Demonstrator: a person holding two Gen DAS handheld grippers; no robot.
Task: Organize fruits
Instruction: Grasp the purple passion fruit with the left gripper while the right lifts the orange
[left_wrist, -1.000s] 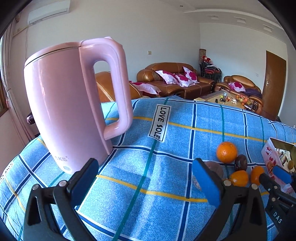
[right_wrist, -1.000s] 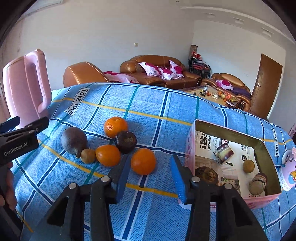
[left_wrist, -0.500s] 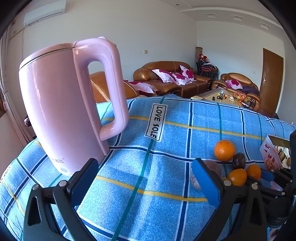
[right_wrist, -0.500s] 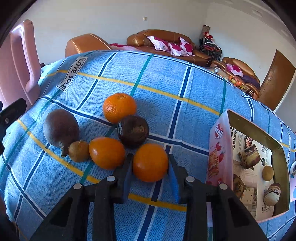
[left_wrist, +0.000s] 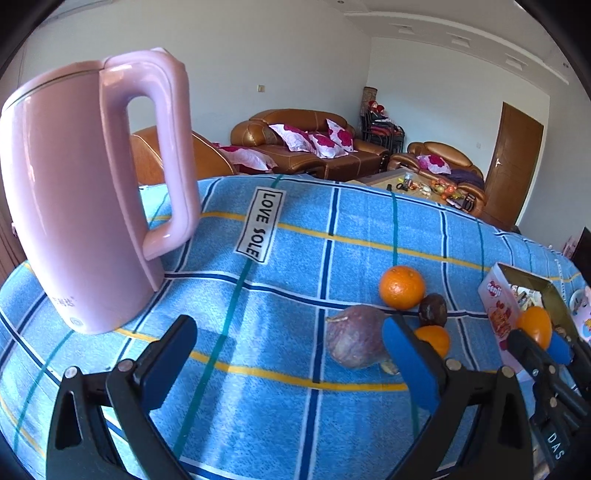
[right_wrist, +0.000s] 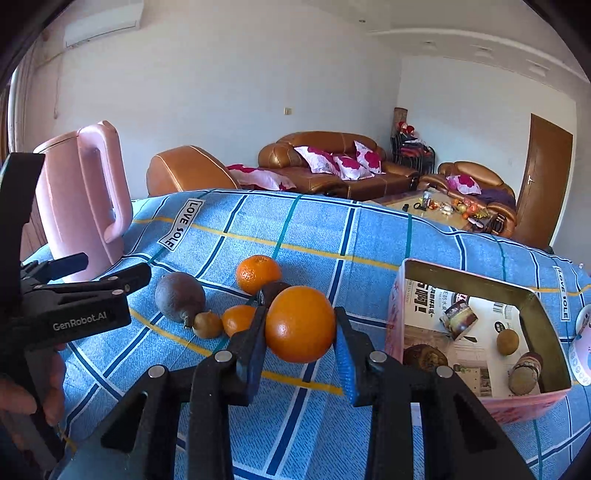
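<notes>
Your right gripper (right_wrist: 300, 325) is clamped on an orange (right_wrist: 300, 324), lifted clear of the blue checked cloth (right_wrist: 325, 236); the jaws have just closed on it; the pink box (right_wrist: 476, 404) sits at three o'clock of it, the other fruits (right_wrist: 207, 306) at ten o'clock; your left gripper (left_wrist: 291, 350) hangs wide apart and empty, pink kettle (left_wrist: 74, 199) at ten o'clock.

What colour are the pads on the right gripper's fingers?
Blue, on black fingers; the pads show best in the right wrist view, clamping the orange.
</notes>
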